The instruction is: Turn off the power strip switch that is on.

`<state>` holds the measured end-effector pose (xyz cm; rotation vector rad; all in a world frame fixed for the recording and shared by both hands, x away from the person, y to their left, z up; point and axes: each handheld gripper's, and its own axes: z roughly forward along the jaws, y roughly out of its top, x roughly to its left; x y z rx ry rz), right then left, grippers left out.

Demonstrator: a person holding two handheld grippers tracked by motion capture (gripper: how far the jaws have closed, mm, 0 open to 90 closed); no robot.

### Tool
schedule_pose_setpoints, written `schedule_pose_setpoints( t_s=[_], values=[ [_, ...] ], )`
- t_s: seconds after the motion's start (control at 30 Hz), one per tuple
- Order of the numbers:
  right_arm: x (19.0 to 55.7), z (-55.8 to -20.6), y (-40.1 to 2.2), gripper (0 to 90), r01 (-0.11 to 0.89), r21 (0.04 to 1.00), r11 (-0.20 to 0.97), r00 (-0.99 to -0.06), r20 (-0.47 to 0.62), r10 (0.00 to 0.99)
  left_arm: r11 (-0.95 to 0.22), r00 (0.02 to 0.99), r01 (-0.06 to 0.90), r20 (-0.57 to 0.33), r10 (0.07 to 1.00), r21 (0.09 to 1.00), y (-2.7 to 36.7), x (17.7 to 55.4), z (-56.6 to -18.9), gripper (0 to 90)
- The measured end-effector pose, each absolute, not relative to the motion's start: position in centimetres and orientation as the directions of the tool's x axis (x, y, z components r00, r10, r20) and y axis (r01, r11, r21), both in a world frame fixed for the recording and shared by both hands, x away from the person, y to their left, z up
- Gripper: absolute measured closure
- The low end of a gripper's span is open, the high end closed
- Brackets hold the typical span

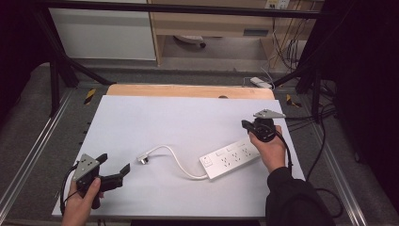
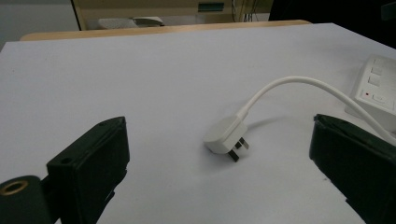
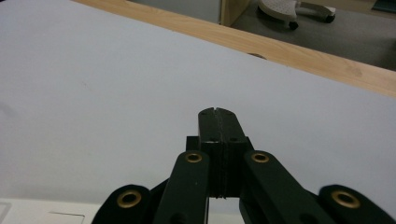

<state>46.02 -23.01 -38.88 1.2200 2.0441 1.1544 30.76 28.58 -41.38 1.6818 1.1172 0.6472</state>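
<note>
A white power strip lies on the white table sheet right of centre, its corner also in the left gripper view. Its white cable curves left to a white three-pin plug lying loose on the sheet, seen as the plug between the spread jaws. My left gripper is open at the front left, a short way left of the plug, with nothing in it. My right gripper is shut and empty, held just above the strip's far right end; its closed jaws point over bare sheet.
A wooden table edge runs along the far side of the sheet. Black frame bars stand at both sides. A cabinet and loose cables sit on the floor beyond. Bare sheet stretches across the far half.
</note>
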Motion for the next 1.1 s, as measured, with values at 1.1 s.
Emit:
schedule_pose_setpoints(
  t_s=[1.1],
  values=[
    [44.5,-43.0,-23.9,90.0,0.534,0.808,0.251,-0.463,0.031,0.886,-0.106,0.440,0.380,-0.079,0.895,0.919,28.5,30.8,-41.4,5.1]
  ],
)
